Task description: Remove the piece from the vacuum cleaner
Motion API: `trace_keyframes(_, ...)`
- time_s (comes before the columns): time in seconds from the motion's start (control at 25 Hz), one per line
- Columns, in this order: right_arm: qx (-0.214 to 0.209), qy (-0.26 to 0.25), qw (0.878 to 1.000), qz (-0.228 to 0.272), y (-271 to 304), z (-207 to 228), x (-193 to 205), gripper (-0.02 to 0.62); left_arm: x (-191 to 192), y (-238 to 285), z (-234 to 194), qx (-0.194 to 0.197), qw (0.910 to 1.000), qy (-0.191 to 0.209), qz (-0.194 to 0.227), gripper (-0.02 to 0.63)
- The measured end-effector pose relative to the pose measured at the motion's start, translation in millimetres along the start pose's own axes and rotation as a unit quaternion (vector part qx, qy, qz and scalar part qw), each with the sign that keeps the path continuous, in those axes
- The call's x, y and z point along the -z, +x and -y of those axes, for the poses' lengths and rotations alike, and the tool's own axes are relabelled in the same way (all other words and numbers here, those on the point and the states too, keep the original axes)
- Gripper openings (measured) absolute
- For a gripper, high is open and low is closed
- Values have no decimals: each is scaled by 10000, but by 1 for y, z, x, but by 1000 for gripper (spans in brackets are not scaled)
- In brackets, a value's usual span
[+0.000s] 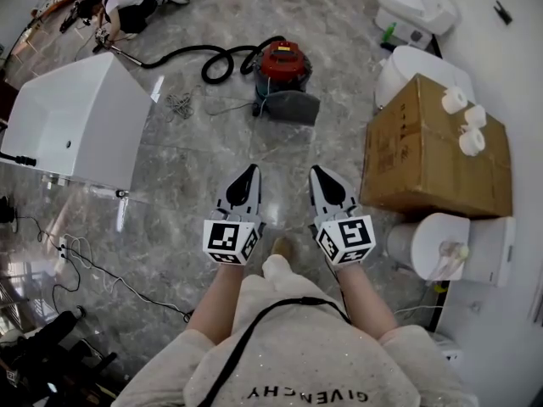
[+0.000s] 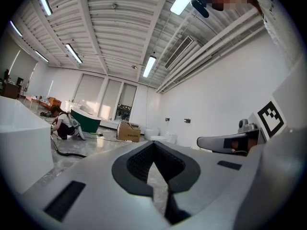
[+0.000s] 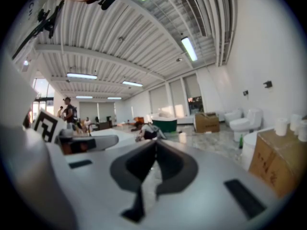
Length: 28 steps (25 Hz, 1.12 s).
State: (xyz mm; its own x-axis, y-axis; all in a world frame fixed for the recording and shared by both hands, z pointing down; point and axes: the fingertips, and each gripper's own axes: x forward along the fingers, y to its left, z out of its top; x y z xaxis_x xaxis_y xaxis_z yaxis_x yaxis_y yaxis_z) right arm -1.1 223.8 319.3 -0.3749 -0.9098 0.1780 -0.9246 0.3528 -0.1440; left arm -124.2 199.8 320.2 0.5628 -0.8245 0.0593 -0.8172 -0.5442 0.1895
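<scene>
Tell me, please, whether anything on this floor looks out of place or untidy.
Nothing looks spilled or broken. The red vacuum cleaner stands mid-floor with its black hose looping loosely across the floor, and three paper rolls sit on the cardboard box, an unusual place for them.

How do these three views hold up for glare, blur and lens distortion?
Head view: sharp, edges bowed, glare streaks on the glossy floor; vacuum cleaner clear. Left gripper view: heavy fisheye, dark round border, ceiling light blown out. Right gripper view: same fisheye, softer overall, cardboard box blurred.
</scene>
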Motion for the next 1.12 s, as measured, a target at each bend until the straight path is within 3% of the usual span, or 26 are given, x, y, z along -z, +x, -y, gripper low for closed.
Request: trace_keyframes(1.12,64,-35,10000,11,32,43,-11,12,-5,64,-6,149,9999,4,-22,21)
